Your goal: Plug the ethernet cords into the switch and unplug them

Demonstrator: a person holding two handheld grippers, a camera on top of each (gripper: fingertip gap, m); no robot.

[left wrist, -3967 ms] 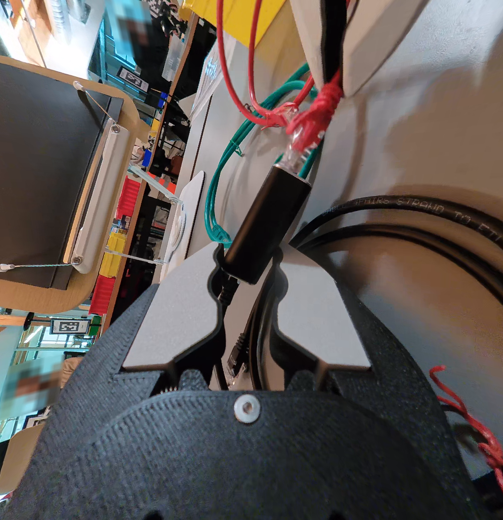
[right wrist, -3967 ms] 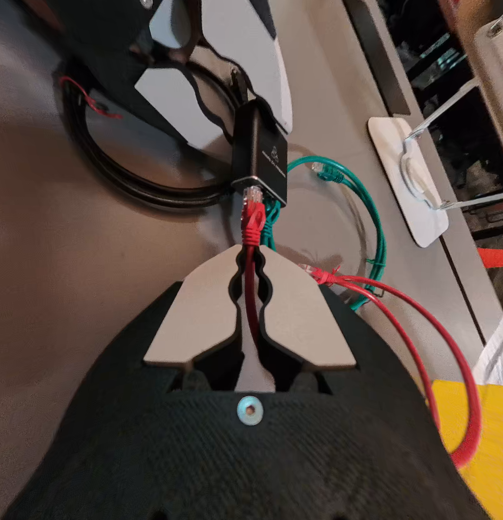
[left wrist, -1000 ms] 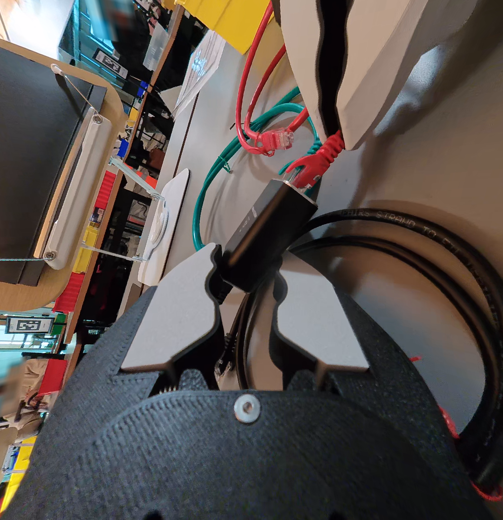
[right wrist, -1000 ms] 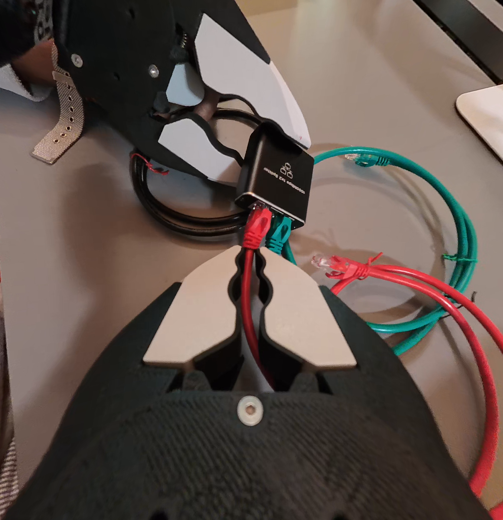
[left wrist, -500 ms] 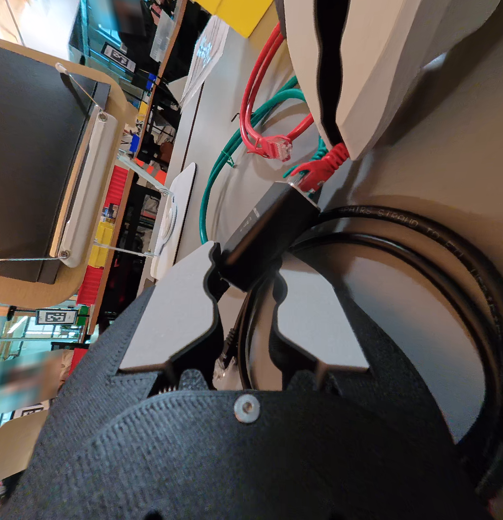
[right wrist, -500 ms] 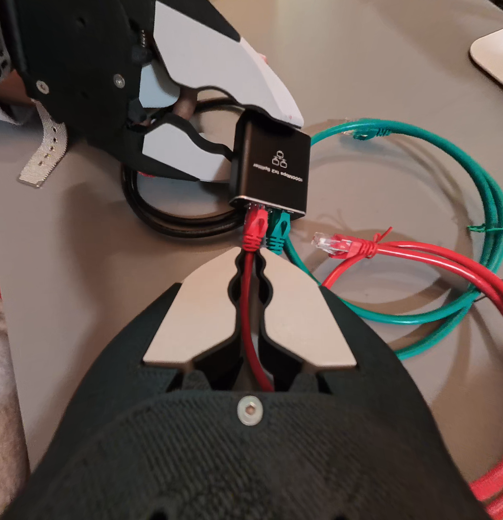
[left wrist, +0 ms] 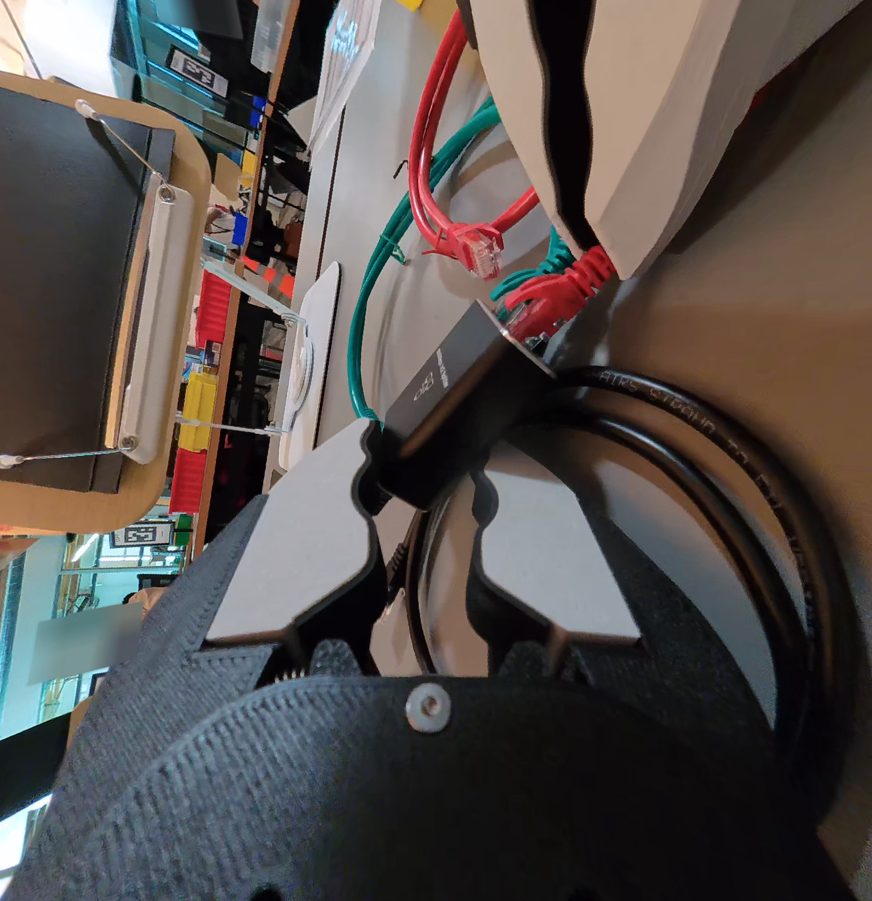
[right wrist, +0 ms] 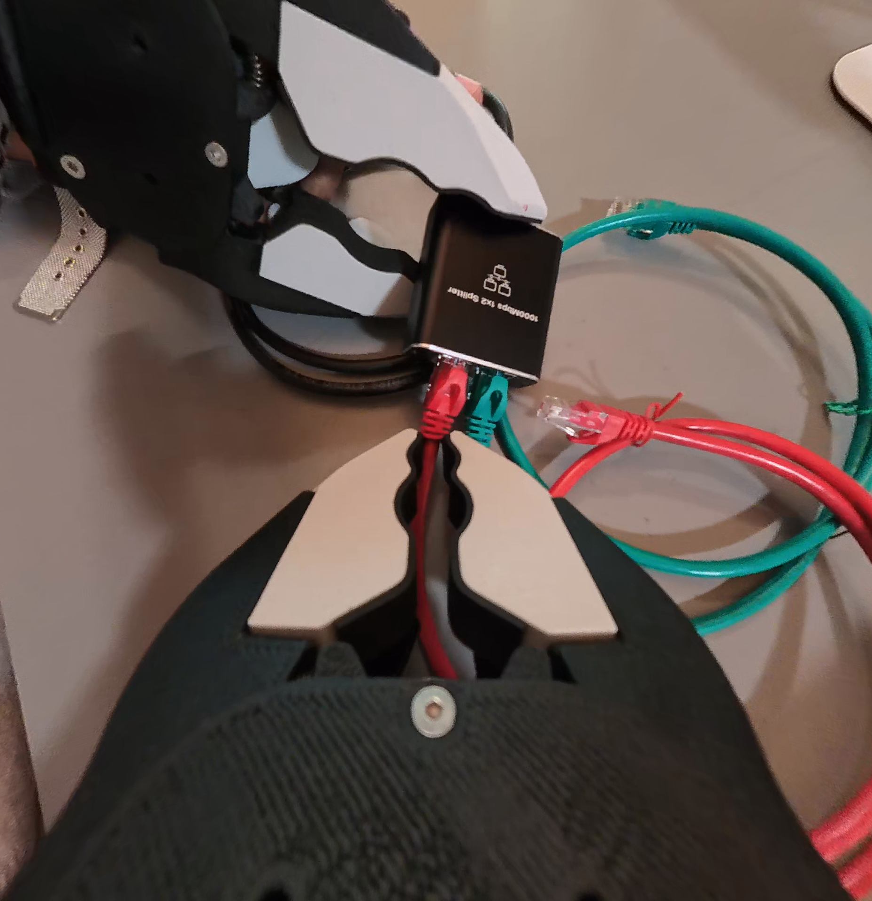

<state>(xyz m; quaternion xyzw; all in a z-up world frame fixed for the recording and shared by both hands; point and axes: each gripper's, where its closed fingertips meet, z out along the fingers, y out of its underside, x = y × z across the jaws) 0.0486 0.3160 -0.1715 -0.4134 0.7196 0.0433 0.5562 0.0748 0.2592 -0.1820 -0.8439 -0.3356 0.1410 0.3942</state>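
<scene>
Your jaws are both busy: the left gripper [left wrist: 424,468] is clamped on the back end of the black switch [right wrist: 492,287], and the right gripper [right wrist: 431,446] is closed on the red cord [right wrist: 426,536] just behind its plug. In the right wrist view the switch sits at the centre of the frame, its back end pinched between the left gripper's pale fingers [right wrist: 327,273] and its port face turned toward you. I cannot tell whether it rests on the grey desk [right wrist: 156,439] or is lifted a little.

Two plugs are in the ports, side by side: the red plug [right wrist: 444,395] on the left and the green plug [right wrist: 490,402] on the right. Both look seated, so the plugging half appears done, at least for this pair. The far ends are loose: a second red plug [right wrist: 578,419] lies on the desk just right of the switch, and a second green plug [right wrist: 639,222] lies in the upper right, beyond the switch. The coiled black cable [left wrist: 717,439] under the switch runs behind it; where it ends is hidden.

What seems left is the unplugging, and your right gripper is placed for the red one. Mind the latch tab: I cannot see whether it is pressed, so a straight pull may just drag the switch.
</scene>
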